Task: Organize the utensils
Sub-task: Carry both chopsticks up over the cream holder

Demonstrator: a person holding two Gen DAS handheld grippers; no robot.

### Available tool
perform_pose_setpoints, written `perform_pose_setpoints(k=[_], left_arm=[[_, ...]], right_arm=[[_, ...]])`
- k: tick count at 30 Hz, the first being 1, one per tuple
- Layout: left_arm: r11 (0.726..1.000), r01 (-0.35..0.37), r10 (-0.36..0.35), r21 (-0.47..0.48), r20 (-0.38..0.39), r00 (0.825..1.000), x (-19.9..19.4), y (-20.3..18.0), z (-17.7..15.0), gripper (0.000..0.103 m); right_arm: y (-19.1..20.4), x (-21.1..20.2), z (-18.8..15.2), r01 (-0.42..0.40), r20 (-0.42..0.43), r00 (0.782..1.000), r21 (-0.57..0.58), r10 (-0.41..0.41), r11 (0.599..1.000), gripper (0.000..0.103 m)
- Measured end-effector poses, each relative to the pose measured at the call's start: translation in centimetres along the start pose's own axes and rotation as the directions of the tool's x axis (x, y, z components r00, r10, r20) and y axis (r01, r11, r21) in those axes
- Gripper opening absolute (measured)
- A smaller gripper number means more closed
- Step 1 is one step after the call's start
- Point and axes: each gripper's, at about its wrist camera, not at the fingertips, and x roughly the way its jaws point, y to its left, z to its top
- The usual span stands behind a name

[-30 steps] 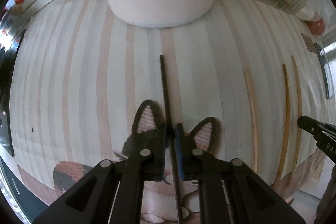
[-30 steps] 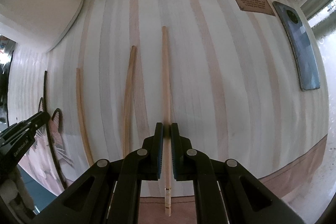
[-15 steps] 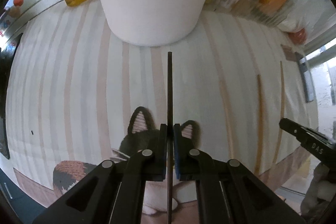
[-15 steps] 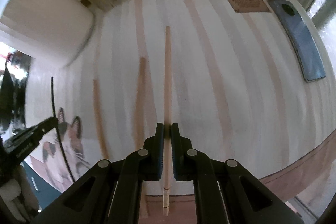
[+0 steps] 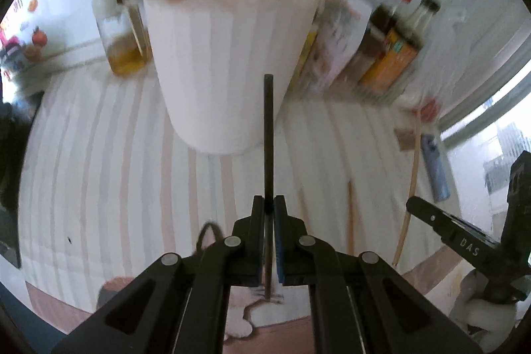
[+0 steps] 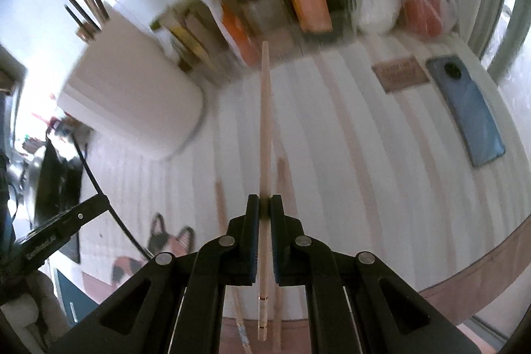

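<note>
Left wrist view: left gripper (image 5: 269, 211) fingers pinching dark chopstick (image 5: 268, 135) near its back end, tip pointing toward white holder (image 5: 225, 72) at far centre of striped worktop (image 5: 99, 155). Holder already carrying several sticks, dark and pale, poking out the top. Right gripper (image 6: 264, 208) fingers likewise clamped on pale wooden chopstick (image 6: 265, 128), tip aimed far, holder (image 6: 132, 108) off to its far left in right wrist view. Two more pale chopsticks (image 6: 281, 184) lying flat on worktop just below the held one, so task only partly done by the look of it. Phone (image 6: 468, 108) and small brown plaque (image 6: 400, 73) far right, well apart from the action. Bottles and boxes along back wall, blurred.

Step in hand, judged: carry both sticks over to holder and drop in. To do well:
- keep pinch firm, both sticks thin and held near one end, so likely to pivot or slip w/ any loosening
- lift tips clear above holder rim before moving across, rim is tall
- tilt each stick steeper, tip down, before release
- go one at a time, left first since closer to holder, to avoid grippers clashing
- aim for gap among sticks already inside, else may bounce out
- release only once tip well inside
</note>
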Motion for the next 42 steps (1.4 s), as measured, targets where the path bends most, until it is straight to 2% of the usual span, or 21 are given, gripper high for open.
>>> perform_pose_setpoints(k=[8,12,20,33,37,42], left_arm=[[1.0,0.021,-0.023,0.023,0.113,0.993,-3.0,-1.6,3.6,0.002],[0.999,0.031,-0.037,0.038,0.174,0.984,-5.0,-2.4,5.4,0.002],[0.996,0.045,-0.064,0.07,0.285,0.956,-9.4,-3.3,9.2,0.002],[0.996,0.045,-0.073,0.079,0.407,0.911,-15.2,-3.2,15.1,0.002],[0.997,0.02,-0.052,0.076,0.443,0.895,-16.8,-2.6,17.5,0.002],[0.997,-0.031,-0.004,0.069,0.464,0.886,-16.9,-1.6,19.4,0.002]], right_arm=[[1.8,-3.6,3.4,-0.043,0.111,0.993,-0.019,0.045,0.999,0.006],[3.4,-5.6,5.4,-0.067,0.174,0.982,-0.044,0.073,0.997,0.006],[7.0,-9.6,9.1,-0.098,0.279,0.952,-0.108,0.125,0.989,0.006],[11.8,-13.7,15.1,-0.114,0.401,0.899,-0.176,0.177,0.978,0.006],[13.1,-14.2,16.9,-0.12,0.422,0.886,-0.187,0.19,0.975,0.006],[14.8,-14.1,19.1,-0.139,0.449,0.868,-0.189,0.212,0.972,0.006]])
